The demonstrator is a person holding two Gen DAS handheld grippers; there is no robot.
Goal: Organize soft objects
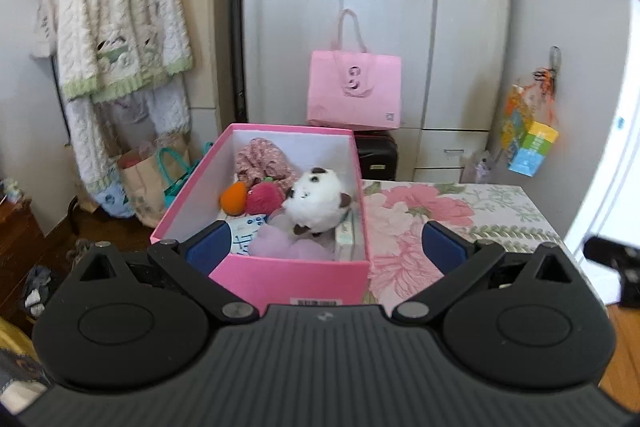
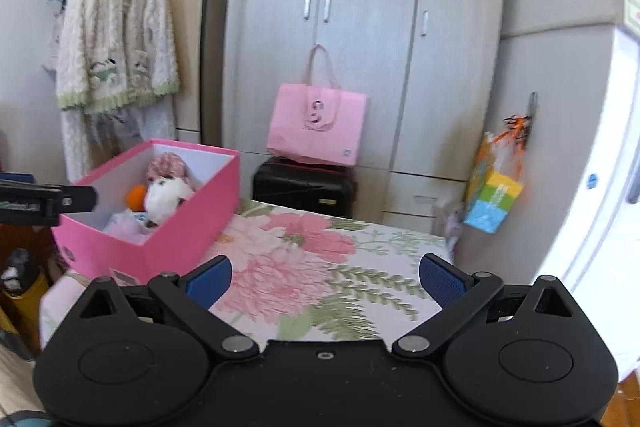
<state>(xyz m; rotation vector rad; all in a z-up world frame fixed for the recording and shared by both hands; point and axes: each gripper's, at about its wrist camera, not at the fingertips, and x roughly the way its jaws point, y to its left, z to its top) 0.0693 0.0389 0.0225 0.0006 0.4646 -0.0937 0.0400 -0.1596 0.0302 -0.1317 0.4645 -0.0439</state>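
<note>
A pink box (image 1: 280, 277) stands at the left end of the floral table (image 1: 460, 215). In it lie a white plush with dark ears (image 1: 316, 201), an orange plush (image 1: 233, 199), a red plush (image 1: 264, 197), a pink patterned cloth (image 1: 260, 159) and a pale purple soft thing (image 1: 288, 247). My left gripper (image 1: 328, 245) is open and empty, just in front of the box. My right gripper (image 2: 326, 279) is open and empty above the floral table (image 2: 320, 267), to the right of the pink box (image 2: 176, 227). The white plush (image 2: 164, 197) shows there too.
A pink paper bag (image 1: 354, 89) sits on a black case (image 1: 376, 155) against the grey wardrobe (image 1: 384, 7). A knit cardigan (image 1: 120, 15) hangs on a rack at left. A colourful box in a bag (image 1: 528, 143) hangs at right. Bags stand on the floor at left.
</note>
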